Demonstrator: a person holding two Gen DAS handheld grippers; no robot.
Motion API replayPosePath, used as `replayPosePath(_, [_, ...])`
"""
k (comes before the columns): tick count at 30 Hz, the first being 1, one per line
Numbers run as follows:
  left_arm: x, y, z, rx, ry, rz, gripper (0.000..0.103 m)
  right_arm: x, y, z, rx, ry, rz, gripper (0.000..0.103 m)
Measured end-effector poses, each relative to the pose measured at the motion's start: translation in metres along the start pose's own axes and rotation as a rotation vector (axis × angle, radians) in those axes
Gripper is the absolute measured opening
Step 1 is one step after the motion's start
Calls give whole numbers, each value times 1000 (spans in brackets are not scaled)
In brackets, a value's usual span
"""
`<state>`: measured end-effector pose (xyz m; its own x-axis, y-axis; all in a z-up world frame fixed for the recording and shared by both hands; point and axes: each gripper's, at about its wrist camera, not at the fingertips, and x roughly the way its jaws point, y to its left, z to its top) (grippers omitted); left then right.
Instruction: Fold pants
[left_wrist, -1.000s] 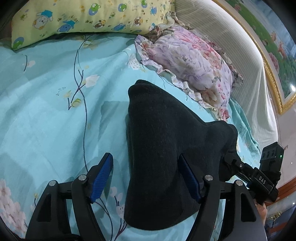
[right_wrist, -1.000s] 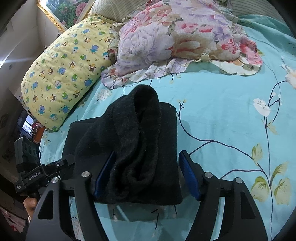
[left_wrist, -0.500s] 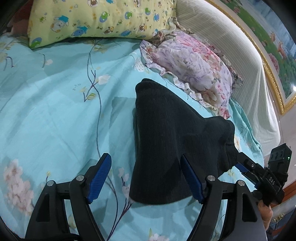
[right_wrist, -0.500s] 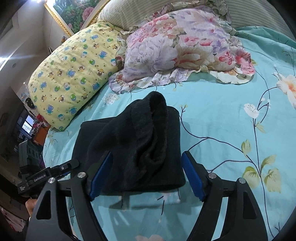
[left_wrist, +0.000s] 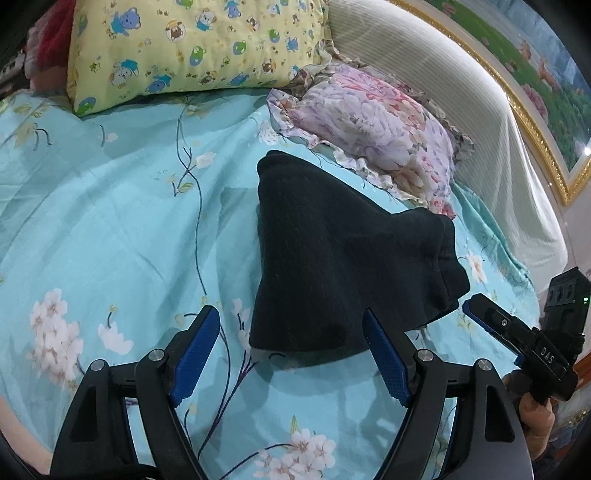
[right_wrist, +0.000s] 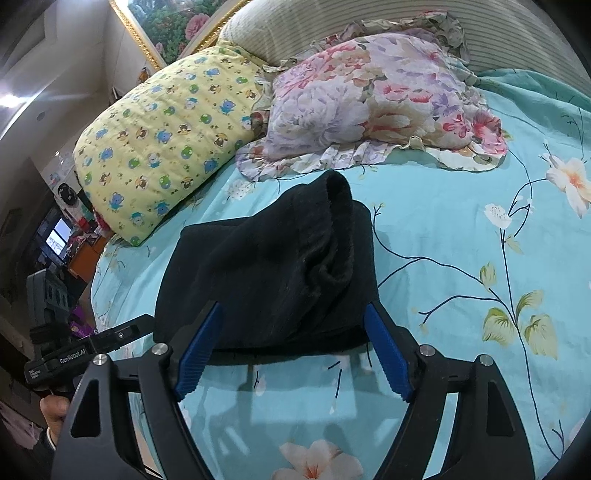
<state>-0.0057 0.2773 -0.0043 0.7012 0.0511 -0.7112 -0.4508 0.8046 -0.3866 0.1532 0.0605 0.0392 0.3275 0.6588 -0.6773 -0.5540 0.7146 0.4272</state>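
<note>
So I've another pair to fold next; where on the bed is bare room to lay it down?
Free: the turquoise floral bedsheet left of the folded black knit pants, below the yellow cartoon-print pillow; also right of the pants in the right wrist view. Crowded: the head end, where the pink floral ruffled pillow lies close behind the pants.

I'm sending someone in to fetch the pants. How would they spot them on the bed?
On the turquoise flowered bedsheet, look just in front of the two pillows, the yellow cartoon-print pillow and the ruffled pink-purple floral pillow. The pants lie there as a folded bundle, the only plain black thing among all the bright prints.
</note>
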Motion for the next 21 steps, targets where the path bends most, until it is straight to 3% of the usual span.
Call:
replayPosePath(10, [-7,-17,-18,96,-32,82,81,-8,16,-20,-119,-30,7,89])
replayPosePath(21, [-4,-36,-38,227,-26,207,82,-7,23,-36,-206,-23,-37,91])
